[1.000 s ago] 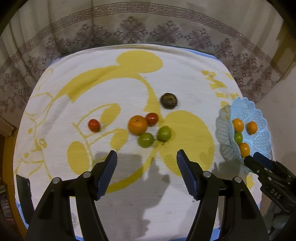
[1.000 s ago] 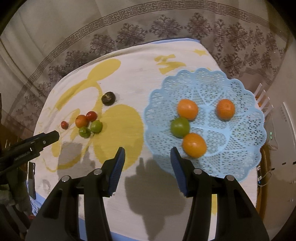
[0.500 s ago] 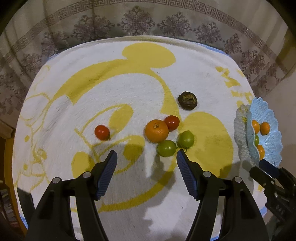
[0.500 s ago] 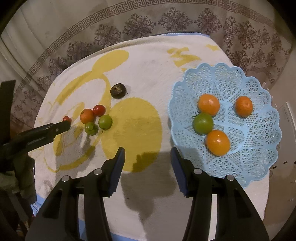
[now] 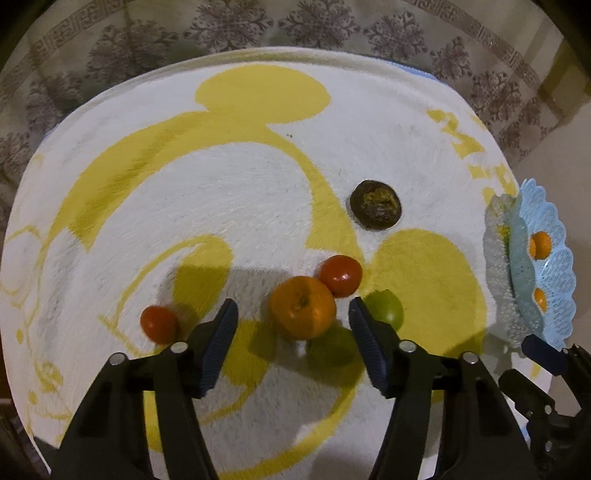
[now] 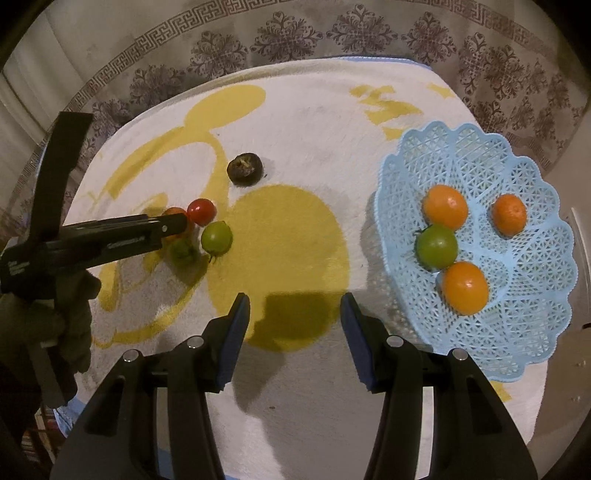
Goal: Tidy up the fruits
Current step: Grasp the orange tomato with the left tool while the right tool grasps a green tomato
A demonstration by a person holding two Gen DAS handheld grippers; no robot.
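Patterned curtain fabric hangs behind a table covered by a white towel with a big yellow cartoon print.

Left wrist view first: the left gripper is spread wide, nothing between its fingers, and it sits low over the loose fruit. An orange lies right in line with the gap between the fingertips, a bit beyond them. A red tomato touches the orange on its far right side. One green tomato peeks out from behind the right finger, and another green tomato sits in shadow just in front of the orange. A smaller red tomato is off on its own to the left, just outside the left finger. A dark wrinkly fruit sits farther back, apart from the cluster. At the right edge you can see a blue lattice basket side-on, with a couple of oranges inside, and the tip of the right gripper below it.

Right wrist view: the right gripper is also wide apart and holds nothing, hovering over bare towel beside the basket. In the basket are three oranges and one green tomato, the green one touching two of the oranges. On the left, the left gripper reaches in over the fruit cluster, covering most of the orange there; the red tomato, both green ones and the dark fruit show around it.
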